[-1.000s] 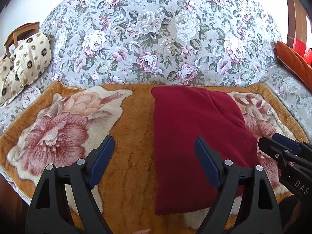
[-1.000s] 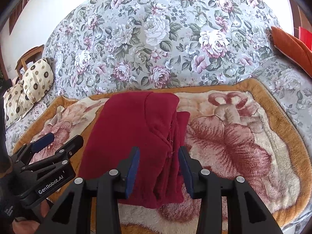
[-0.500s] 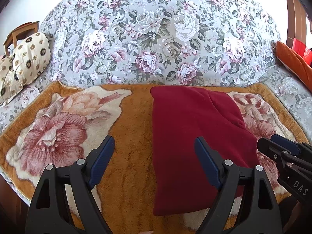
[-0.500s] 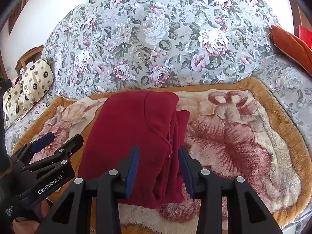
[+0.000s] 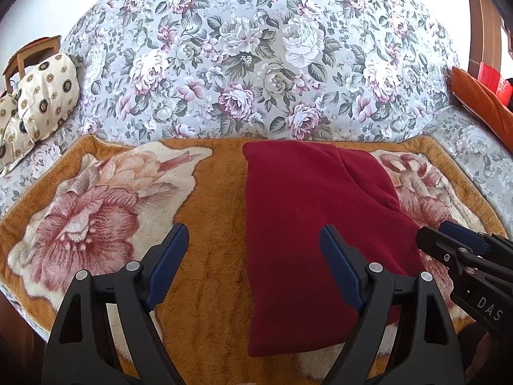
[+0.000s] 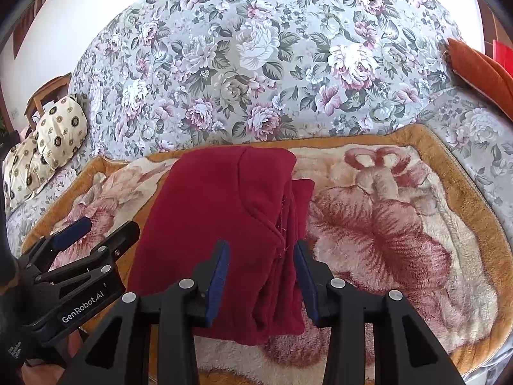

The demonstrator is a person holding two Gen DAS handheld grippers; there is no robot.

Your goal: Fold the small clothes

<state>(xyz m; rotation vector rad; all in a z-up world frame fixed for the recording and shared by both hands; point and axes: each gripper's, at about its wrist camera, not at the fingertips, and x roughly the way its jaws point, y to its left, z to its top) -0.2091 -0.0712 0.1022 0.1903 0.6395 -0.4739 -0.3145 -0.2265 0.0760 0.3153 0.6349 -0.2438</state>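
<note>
Your dark red fleece garment lies folded into a thick rectangle on the plush floral blanket covering the sofa. Both tools hang above it with nothing gripped: the left tool gapes wide, the right tool stands partly apart. The fleece looks soft, light and bulky; pinch through all layers at the stacked right edge.

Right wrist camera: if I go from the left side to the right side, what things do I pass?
Spotted pillows → the other gripper → red folded garment → big pink flower on the blanket → orange cushion.
</note>
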